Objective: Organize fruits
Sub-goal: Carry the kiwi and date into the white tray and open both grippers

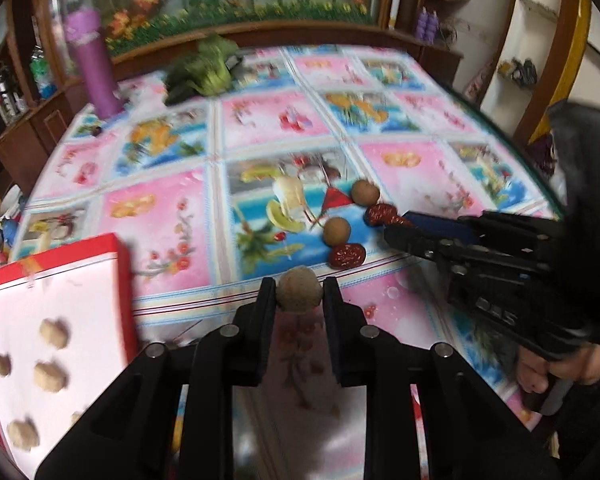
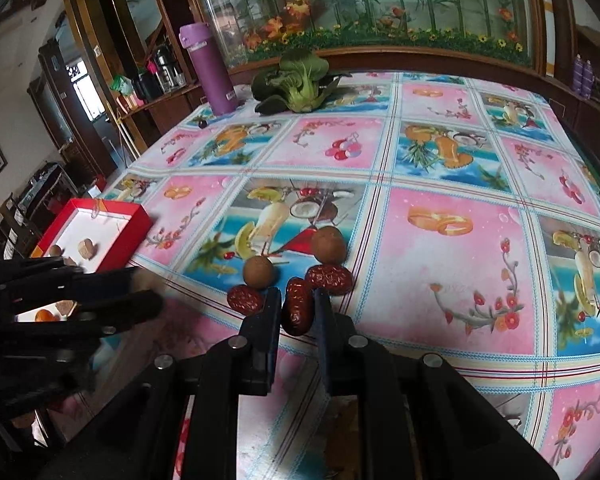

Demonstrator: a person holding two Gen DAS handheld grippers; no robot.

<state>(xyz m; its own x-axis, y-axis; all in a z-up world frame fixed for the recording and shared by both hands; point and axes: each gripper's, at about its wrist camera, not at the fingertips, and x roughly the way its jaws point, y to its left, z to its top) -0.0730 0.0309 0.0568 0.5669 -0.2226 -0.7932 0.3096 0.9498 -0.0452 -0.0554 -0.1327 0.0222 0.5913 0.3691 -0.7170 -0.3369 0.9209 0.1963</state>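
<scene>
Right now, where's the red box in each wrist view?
Left wrist: red box at lower left, several pale round fruits inside, partly cut by the frame edge.
Right wrist: red box at mid left, its near end hidden behind the left tongs.
Shared landmark: purple bottle at the table's far left edge.

Home dining room: fruit-print tablecloth (image 2: 452, 216), wooden cabinet (image 2: 112, 60), flower-painted glass panel (image 2: 380, 4), purple flask (image 2: 212, 76).

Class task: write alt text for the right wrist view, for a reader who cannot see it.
The right gripper closes around a wrinkled red date on a fruit-print tablecloth. Two more dates and two round brown fruits lie beyond; a red box sits left.
</scene>
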